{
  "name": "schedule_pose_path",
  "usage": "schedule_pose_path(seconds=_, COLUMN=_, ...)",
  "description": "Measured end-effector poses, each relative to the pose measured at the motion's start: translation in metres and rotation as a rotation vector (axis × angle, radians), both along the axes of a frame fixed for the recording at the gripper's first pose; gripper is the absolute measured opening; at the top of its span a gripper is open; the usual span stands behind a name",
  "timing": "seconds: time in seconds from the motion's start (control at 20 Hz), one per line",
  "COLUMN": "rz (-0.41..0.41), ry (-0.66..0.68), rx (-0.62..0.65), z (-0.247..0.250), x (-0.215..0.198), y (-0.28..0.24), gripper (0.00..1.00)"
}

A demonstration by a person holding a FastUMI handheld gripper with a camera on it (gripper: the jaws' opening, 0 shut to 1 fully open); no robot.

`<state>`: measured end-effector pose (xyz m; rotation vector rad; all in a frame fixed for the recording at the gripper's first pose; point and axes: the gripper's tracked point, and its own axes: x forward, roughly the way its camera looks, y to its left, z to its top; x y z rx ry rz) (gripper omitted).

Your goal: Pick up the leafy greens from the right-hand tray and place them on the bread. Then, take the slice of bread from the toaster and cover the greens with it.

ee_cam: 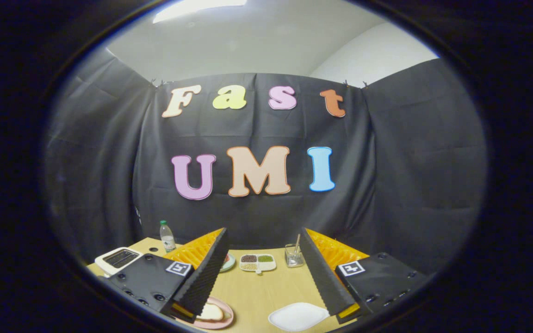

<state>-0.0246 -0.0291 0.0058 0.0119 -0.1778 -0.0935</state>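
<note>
My gripper [264,233] is held above the wooden table [257,291], open, with nothing between its wide-spread fingers. Beneath the left finger, a pink plate [224,321] carries a slice of bread [211,313], partly hidden by that finger. A white tray [298,317] lies by the right finger, its visible surface bare. The white toaster [118,259] stands at the table's far left corner, left of the left finger; what its dark slots hold is too small to tell.
Between and beyond the fingers sits a white divided dish [258,262] with brown, green and pale fillings. A glass [294,255] with a stick in it stands to its right. A small plate [227,262] peeks out behind the left finger. A clear bottle [167,237] stands near the toaster.
</note>
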Motion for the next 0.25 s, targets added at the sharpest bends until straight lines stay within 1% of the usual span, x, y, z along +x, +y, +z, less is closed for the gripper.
schedule_pose_path(seconds=0.25, rz=0.045, ry=0.018, rx=0.021, z=-0.0011, x=-0.0062, y=-0.0061, gripper=0.99)
